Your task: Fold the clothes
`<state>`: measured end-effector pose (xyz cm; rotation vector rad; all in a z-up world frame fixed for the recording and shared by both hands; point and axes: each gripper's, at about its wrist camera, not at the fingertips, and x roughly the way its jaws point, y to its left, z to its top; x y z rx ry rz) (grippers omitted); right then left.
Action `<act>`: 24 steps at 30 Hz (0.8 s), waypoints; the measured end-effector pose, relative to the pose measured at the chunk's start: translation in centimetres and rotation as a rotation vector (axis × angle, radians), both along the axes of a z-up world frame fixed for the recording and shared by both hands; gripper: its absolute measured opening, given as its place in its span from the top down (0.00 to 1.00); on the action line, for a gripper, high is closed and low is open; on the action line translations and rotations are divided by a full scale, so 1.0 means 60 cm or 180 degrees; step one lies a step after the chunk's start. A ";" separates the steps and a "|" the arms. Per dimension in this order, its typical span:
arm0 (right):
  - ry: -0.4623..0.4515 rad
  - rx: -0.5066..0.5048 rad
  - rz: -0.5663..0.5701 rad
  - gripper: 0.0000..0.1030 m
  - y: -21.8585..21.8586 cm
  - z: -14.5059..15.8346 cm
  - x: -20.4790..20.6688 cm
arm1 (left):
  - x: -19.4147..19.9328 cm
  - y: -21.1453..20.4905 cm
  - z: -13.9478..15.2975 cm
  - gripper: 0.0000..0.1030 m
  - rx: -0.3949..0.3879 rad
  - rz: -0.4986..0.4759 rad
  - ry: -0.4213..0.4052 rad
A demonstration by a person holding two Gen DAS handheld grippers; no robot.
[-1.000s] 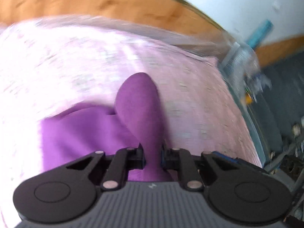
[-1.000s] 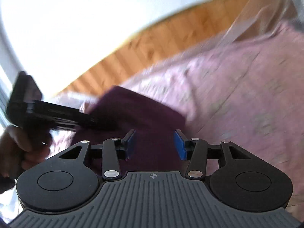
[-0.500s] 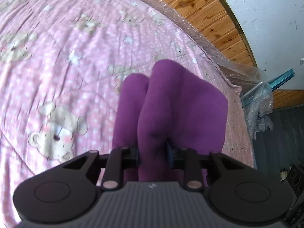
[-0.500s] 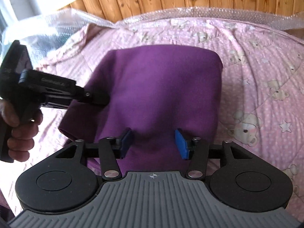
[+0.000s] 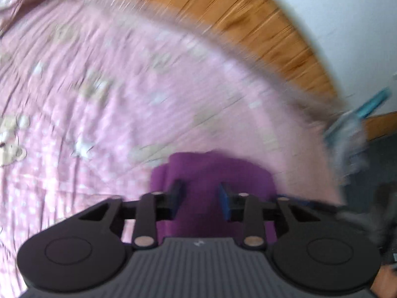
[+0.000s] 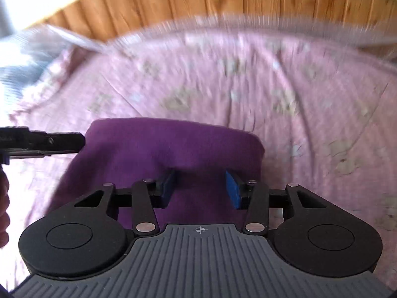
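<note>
A folded purple garment (image 6: 171, 149) lies on the pink bedspread (image 6: 285, 94). It also shows in the left wrist view (image 5: 213, 173), just past my fingers. My left gripper (image 5: 200, 197) is open and empty above the garment's near edge. My right gripper (image 6: 201, 188) is open and empty over the garment's near side. In the right wrist view the left gripper (image 6: 83, 142) comes in from the left, its tip at the garment's left edge. Both views are blurred by motion.
A wooden headboard (image 6: 223, 2) runs along the far side of the bed. Bubble wrap (image 6: 22, 57) lies at the bed's left corner. In the left wrist view a teal and grey object (image 5: 357, 124) and dark floor (image 5: 382, 164) lie beyond the bed's right edge.
My left gripper has let go of the purple garment and opened. The garment now lies folded and flat. Both grippers have drawn back toward its near edge.
</note>
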<state>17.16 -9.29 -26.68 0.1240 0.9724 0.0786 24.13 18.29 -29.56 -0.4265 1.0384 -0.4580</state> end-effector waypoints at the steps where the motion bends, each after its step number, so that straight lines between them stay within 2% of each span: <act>1: 0.0023 0.0073 -0.0040 0.53 -0.005 -0.010 0.012 | 0.002 0.000 0.003 0.71 -0.0009 0.0014 -0.0022; 2: 0.0045 0.0143 -0.0080 0.47 -0.009 -0.019 0.023 | 0.002 0.001 0.009 0.72 -0.0001 0.0005 0.0000; 3: 0.0057 0.0164 -0.0129 0.47 -0.013 -0.017 0.026 | -0.004 0.005 0.020 0.74 -0.0013 -0.0015 -0.0006; 5: 0.0052 0.0238 -0.0182 0.48 -0.025 0.001 0.015 | -0.034 0.021 0.046 0.71 -0.0064 -0.0064 -0.0058; 7: -0.0154 0.0291 -0.0178 0.53 -0.036 0.038 -0.036 | -0.068 0.034 0.057 0.66 -0.0055 -0.0062 -0.0050; 9: -0.0250 0.0413 -0.0187 0.53 -0.044 0.056 -0.096 | -0.097 0.042 0.057 0.65 -0.0026 -0.0066 0.0001; 10: -0.0236 0.0486 -0.0203 0.52 -0.047 0.056 -0.126 | -0.103 0.037 0.040 0.66 0.0021 -0.0080 0.0093; 12: 0.0112 0.0487 -0.0208 0.52 -0.039 0.003 -0.154 | -0.116 0.028 0.007 0.62 0.0115 -0.0106 0.0277; 13: 0.0263 0.0487 -0.0247 0.47 -0.038 -0.028 -0.160 | -0.119 0.026 0.001 0.59 0.0132 -0.0093 0.0320; 14: 0.0285 0.0550 -0.0348 0.38 -0.045 -0.048 -0.167 | -0.120 0.028 0.007 0.59 0.0117 -0.0051 0.0310; 17: 0.0083 0.0712 -0.0531 0.32 -0.069 -0.028 -0.179 | -0.134 0.040 0.026 0.54 0.0185 0.0124 0.0215; 18: -0.0019 0.0696 -0.0532 0.27 -0.075 -0.019 -0.186 | -0.138 0.043 0.023 0.52 0.0198 0.0168 0.0246; 19: -0.0109 0.0686 -0.0528 0.17 -0.080 -0.011 -0.191 | -0.142 0.042 0.018 0.52 0.0176 0.0194 0.0297; 21: 0.0012 0.0809 -0.0396 0.23 -0.086 -0.025 -0.189 | -0.148 0.032 0.003 0.52 0.0044 0.0190 0.0428; 22: 0.0201 0.0920 -0.0293 0.41 -0.086 -0.044 -0.180 | -0.151 0.023 -0.001 0.53 -0.0012 0.0161 0.0454; 23: 0.0380 0.1032 -0.0194 0.52 -0.087 -0.062 -0.172 | -0.155 0.010 -0.003 0.53 0.0018 0.0135 0.0438; 24: 0.0406 0.1177 -0.0147 0.64 -0.090 -0.068 -0.165 | -0.160 -0.004 -0.001 0.53 0.0085 0.0103 0.0410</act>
